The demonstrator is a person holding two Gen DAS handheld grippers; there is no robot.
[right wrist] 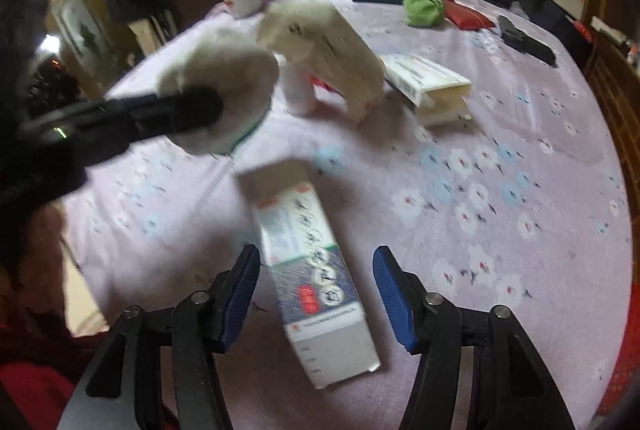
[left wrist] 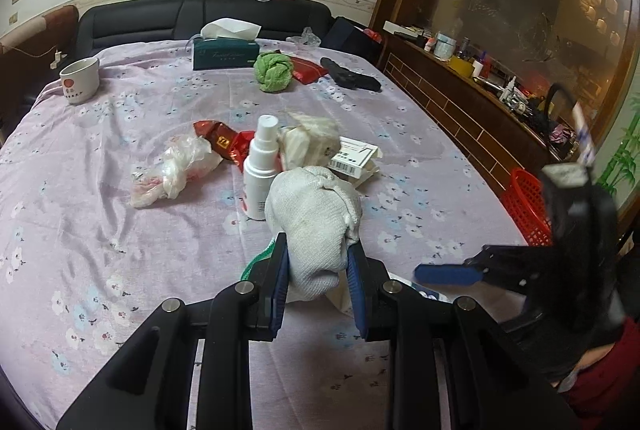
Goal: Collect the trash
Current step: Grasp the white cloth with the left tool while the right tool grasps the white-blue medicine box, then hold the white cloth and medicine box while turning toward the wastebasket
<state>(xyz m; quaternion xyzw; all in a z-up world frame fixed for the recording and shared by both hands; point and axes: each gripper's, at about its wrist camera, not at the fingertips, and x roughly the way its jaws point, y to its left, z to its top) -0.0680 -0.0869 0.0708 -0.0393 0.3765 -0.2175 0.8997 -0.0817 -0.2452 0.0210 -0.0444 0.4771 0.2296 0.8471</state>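
We are pinching a white cloth [left wrist: 316,214] in the left tongs [left wrist: 318,262] while the spread right tongs [right wrist: 316,294] are straddling a box [right wrist: 316,270], risking knocking it askew.

A white mug [left wrist: 79,80], a green tissue box [left wrist: 226,54] and a white spray bottle [left wrist: 260,170] stand on the floral tablecloth [left wrist: 120,230], a dark sofa [left wrist: 160,18] behind.

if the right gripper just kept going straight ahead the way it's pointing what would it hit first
The right gripper, jaws open, would most likely meet the long printed box lying on the tablecloth; the box already sits between the jaws. How far above it the gripper is cannot be told.
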